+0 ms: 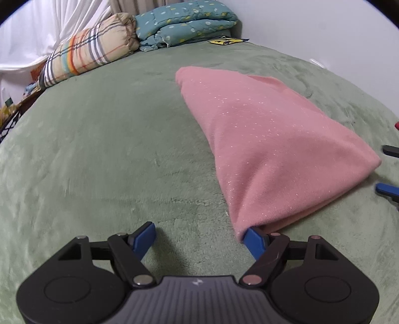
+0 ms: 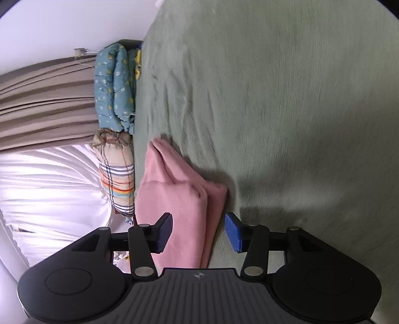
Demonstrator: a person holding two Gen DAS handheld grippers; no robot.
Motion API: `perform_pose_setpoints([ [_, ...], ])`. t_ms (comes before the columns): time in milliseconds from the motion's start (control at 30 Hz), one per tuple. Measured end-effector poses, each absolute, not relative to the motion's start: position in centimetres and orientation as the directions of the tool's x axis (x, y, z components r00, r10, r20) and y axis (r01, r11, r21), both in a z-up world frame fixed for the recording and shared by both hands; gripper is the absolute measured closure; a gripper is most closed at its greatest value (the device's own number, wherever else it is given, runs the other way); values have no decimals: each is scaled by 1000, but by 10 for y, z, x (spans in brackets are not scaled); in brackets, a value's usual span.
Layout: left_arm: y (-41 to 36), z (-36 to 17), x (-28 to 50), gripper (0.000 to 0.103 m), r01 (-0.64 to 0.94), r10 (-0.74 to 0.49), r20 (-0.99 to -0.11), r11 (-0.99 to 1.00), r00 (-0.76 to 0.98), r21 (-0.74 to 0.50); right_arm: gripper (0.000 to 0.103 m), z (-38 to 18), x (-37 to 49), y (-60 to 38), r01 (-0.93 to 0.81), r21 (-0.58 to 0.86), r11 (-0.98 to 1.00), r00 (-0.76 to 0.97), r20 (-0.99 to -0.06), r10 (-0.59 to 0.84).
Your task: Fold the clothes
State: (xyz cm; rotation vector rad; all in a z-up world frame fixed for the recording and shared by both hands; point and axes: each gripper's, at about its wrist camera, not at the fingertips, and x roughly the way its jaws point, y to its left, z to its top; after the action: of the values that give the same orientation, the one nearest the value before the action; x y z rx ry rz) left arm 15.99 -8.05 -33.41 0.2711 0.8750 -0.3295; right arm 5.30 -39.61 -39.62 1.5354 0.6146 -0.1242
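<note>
The pink garment [image 1: 264, 139] is a soft knit with fine glitter flecks, folded into a thick, roughly triangular wedge with rounded fold edges; it lies on the sage-green plush blanket [image 1: 104, 149], whose short nap shows brush marks and shallow creases. The left gripper [image 1: 202, 236] sits low over the blanket with its jaws spread wide; the left blue finger pad stands free above bare blanket, while the right blue finger pad [image 1: 254, 240] is tucked under the garment's near corner, the fabric draping over its tip. Nothing is clamped between the fingers. In the right wrist view, which is rolled sideways, the right gripper [image 2: 199, 233] is also wide open, its jaws straddling the layered edge of the pink garment [image 2: 174, 199], where two stacked folds are visible; neither pad presses the cloth. At the far end of the bed rest a cylindrical plaid bolster [image 1: 92, 49] with a gathered end and a folded teal quilted comforter [image 1: 184, 22] printed with small flowers. Pleated taupe curtains [image 2: 45, 99] and a sheer white drape [image 2: 49, 189] hang behind them.
</note>
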Motion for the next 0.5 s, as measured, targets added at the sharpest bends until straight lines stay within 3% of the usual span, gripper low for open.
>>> perform_pose_setpoints([
  [233, -81, -333, 149, 27, 411, -175, -757, 902, 629, 133, 61, -396, 85, -380, 452, 859, 241, 837, -502, 219],
  [367, -80, -337, 139, 27, 389, -174, -717, 910, 675, 146, 89, -403, 89, -382, 437, 870, 229, 850, -482, 211],
  [500, -94, -339, 124, 27, 375, -156, -638, 900, 754, 223, 93, -404, 77, -388, 409, 906, 109, 877, -424, 228],
])
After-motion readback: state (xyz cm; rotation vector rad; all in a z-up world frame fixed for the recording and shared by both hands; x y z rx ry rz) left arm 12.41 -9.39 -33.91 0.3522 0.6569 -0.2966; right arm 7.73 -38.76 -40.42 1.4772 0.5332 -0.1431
